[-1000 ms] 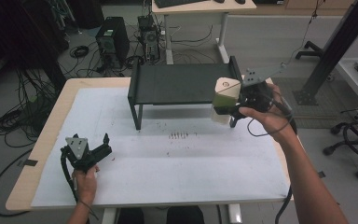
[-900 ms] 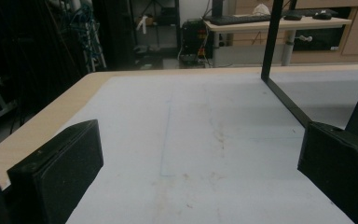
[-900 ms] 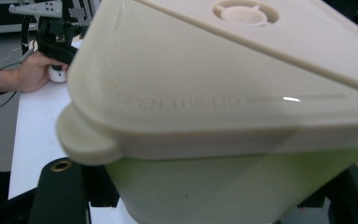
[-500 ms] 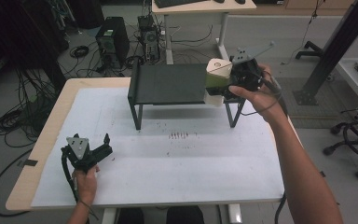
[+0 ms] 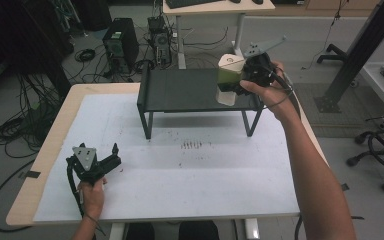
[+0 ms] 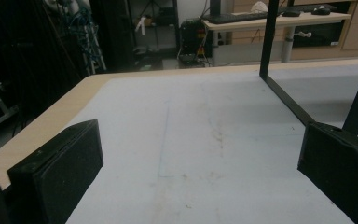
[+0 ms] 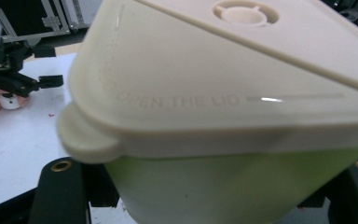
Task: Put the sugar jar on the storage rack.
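Carrying a lidded container (image 5: 228, 79) with a cream lid and a green body, the right gripper (image 5: 250, 75) is seen at the far right of the table (image 5: 50, 150), above the right end of the black shelf rack (image 5: 190, 90). Compared with a second ago, the container has been raised and moved farther away: it was then held at the rack's right edge, near the front, and is now held higher and over the rack's top. In the right gripper view the black jaws are clamped on the green body just below the lid (image 7: 242, 79), on which the raised words "OPEN THE LID" can be read; the container is tilted. Whether its base already touches the rack cannot be told from the high view, though contact looks close. The move is judged to be the placing of the container on the rack's top, with lowering and release not yet done. The left gripper (image 5: 102, 162) is kept low at the near left of the table, unchanged in place, its jaws well apart and nothing between them, as the left gripper view confirms.
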Tool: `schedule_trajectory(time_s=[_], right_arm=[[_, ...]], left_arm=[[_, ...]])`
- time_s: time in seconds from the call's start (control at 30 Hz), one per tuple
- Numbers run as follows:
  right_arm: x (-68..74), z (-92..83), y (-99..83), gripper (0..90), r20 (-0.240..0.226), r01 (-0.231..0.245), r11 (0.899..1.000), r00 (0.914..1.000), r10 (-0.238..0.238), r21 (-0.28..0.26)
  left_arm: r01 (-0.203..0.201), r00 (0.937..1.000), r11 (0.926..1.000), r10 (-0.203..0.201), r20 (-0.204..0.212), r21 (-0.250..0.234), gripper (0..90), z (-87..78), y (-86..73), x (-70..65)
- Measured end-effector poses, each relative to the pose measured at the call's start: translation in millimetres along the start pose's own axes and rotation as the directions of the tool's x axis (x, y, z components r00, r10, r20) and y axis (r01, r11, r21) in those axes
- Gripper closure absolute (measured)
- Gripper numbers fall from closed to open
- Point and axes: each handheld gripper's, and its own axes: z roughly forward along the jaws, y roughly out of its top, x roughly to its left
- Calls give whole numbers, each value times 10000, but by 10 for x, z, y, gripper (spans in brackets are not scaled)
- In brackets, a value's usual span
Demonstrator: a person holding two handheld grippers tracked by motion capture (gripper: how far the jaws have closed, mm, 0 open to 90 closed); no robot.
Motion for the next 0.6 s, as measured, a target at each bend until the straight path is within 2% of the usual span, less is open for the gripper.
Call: schedule_trajectory(time_s=[0.6], right_arm=[[-248,204,-92,283,553,-699,9975,9961,694,71]], left_arm=[[-60,10000,10000,60,9,-8,2,1,0,-4]])
